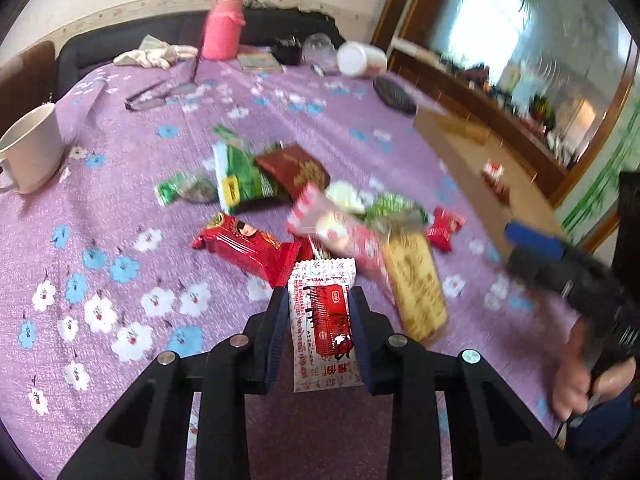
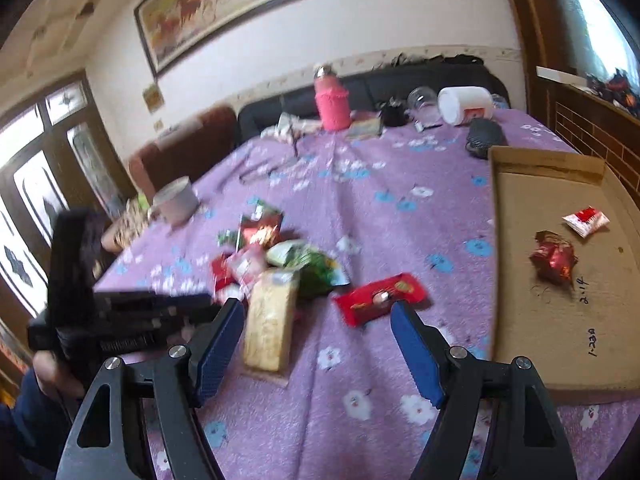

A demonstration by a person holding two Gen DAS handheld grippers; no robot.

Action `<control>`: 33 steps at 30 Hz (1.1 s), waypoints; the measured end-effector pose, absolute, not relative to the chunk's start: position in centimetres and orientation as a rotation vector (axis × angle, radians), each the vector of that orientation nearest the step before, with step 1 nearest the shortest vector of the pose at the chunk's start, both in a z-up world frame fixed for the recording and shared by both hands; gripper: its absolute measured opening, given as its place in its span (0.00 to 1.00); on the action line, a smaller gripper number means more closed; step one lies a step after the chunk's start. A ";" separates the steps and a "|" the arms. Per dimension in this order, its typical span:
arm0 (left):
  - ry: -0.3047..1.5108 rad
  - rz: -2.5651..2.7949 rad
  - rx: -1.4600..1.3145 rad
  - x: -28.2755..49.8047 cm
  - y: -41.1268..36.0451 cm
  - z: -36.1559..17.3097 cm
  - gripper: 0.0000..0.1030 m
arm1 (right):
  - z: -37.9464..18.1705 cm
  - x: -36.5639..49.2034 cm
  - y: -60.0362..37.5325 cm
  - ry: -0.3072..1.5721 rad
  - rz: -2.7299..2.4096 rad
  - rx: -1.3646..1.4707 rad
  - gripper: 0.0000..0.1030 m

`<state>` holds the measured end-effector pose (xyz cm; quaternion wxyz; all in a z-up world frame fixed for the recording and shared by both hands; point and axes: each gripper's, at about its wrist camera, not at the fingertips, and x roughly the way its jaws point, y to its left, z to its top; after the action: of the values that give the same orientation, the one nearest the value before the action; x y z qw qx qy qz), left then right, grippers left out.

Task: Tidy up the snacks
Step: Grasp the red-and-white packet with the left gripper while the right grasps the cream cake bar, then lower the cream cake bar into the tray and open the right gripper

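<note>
Left tongs (image 1: 320,320) clamp white-red packet (image 1: 323,320); right tongs (image 2: 318,344) wide, empty.

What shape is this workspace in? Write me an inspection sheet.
Surface: purple floral cloth, covers the table.
Job's things: snack pile mid-table; cardboard tray holds a red foil snack and a small white packet.
Clutter: mug, pink bottle, tipped white tub.
Grippers: left tool closed on a white-and-red packet; right tool open, empty.
Cables: nothing seen.
Surroundings: dark sofa, framed picture.
</note>
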<state>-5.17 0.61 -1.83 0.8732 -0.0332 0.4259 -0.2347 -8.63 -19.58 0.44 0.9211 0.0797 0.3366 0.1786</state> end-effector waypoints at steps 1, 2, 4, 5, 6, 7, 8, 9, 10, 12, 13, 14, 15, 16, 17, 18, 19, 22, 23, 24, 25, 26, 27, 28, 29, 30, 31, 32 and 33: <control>0.863 -0.481 -0.074 -5.2 0.9 -1.5 0.28 | 0.5 -8.5 -19.1 0.708 0.367 0.156 0.78; 0.852 -0.477 -0.074 -5.2 1.0 -1.4 0.28 | 0.5 -8.3 -18.4 0.731 0.370 0.154 0.78; 0.844 -0.479 -0.090 -5.1 1.3 -1.3 0.28 | 0.5 -7.7 -17.2 0.775 0.383 0.147 0.78; 0.846 -0.481 -0.103 -5.0 1.5 -1.3 0.28 | 0.3 -7.2 -16.3 0.800 0.373 0.124 0.78; 0.848 -0.482 -0.113 -4.9 1.7 -1.3 0.28 | 0.1 -6.7 -15.6 0.820 0.357 0.100 0.78; 0.847 -0.482 -0.120 -4.9 1.8 -1.3 0.28 | -0.2 -6.5 -15.0 0.836 0.350 0.084 0.78; 0.844 -0.481 -0.124 -4.8 1.9 -1.2 0.28 | -0.7 -5.9 -14.3 0.856 0.347 0.066 0.78; 0.837 -0.480 -0.128 -4.9 2.1 -1.2 0.29 | -1.2 -5.5 -13.7 0.877 0.341 0.052 0.78; 0.832 -0.480 -0.131 -4.9 2.2 -1.1 0.29 | -1.6 -5.3 -13.3 0.892 0.333 0.046 0.78; 0.827 -0.481 -0.138 -4.9 2.3 -1.0 0.29 | -2.5 -5.0 -12.7 0.911 0.328 0.039 0.60; 0.827 -0.483 -0.139 -5.0 2.3 -1.0 0.29 | -2.9 -5.0 -12.5 0.921 0.337 0.035 0.49; 0.824 -0.478 -0.138 -5.0 2.3 -1.0 0.29 | -3.1 -4.9 -12.5 0.928 0.337 0.036 0.36; 0.819 -0.474 -0.135 -5.0 2.3 -1.0 0.29 | -3.3 -4.9 -12.8 0.920 0.334 0.051 0.35; 0.815 -0.471 -0.134 -5.0 2.3 -0.9 0.29 | -3.2 -5.0 -13.0 0.912 0.336 0.063 0.34; 0.812 -0.470 -0.135 -5.0 2.3 -0.9 0.29 | -3.2 -5.1 -13.4 0.904 0.341 0.082 0.33; 0.806 -0.470 -0.136 -5.1 2.3 -0.8 0.29 | -3.0 -5.1 -13.8 0.892 0.345 0.101 0.33; 0.799 -0.471 -0.135 -5.1 2.3 -0.7 0.29 | -2.7 -5.3 -14.2 0.876 0.349 0.116 0.33; 0.780 -0.479 -0.134 -5.3 2.2 -0.4 0.29 | -2.0 -5.9 -15.2 0.819 0.367 0.162 0.33; 0.772 -0.480 -0.135 -5.4 2.3 -0.3 0.29 | -1.7 -6.1 -15.3 0.803 0.374 0.173 0.33; 0.758 -0.484 -0.137 -5.6 2.3 -0.1 0.29 | -1.4 -6.4 -15.7 0.780 0.380 0.192 0.33; 0.744 -0.487 -0.140 -5.7 2.4 0.1 0.29 | -1.2 -6.5 -15.9 0.764 0.379 0.205 0.33; 0.730 -0.489 -0.142 -5.9 2.5 0.3 0.29 | -0.9 -6.7 -16.3 0.745 0.375 0.223 0.33; 0.708 -0.495 -0.145 -6.2 2.6 0.6 0.29 | -0.6 -6.8 -16.8 0.730 0.369 0.242 0.33; 0.692 -0.499 -0.147 -6.4 2.6 0.8 0.29 | -0.3 -6.9 -17.3 0.715 0.364 0.262 0.33; 0.682 -0.501 -0.148 -6.5 2.7 1.0 0.29 | 0.0 -7.1 -18.0 0.694 0.355 0.289 0.33; 0.669 -0.504 -0.151 -6.6 2.7 1.2 0.29 | 0.3 -7.2 -18.8 0.675 0.339 0.313 0.33; 0.658 -0.507 -0.155 -6.8 2.8 1.4 0.29 | 0.5 -7.2 -19.4 0.662 0.322 0.330 0.33; 0.655 -0.509 -0.156 -6.8 2.8 1.5 0.29 | 0.7 -7.3 -20.3 0.646 0.295 0.355 0.33; 0.657 -0.509 -0.156 -6.7 2.8 1.5 0.29 | 0.8 -7.3 -21.1 0.637 0.273 0.376 0.33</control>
<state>-6.75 2.77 1.47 0.9120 -0.0756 0.3186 -0.2470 -7.33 -21.12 0.80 0.9233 0.1831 0.3103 0.1330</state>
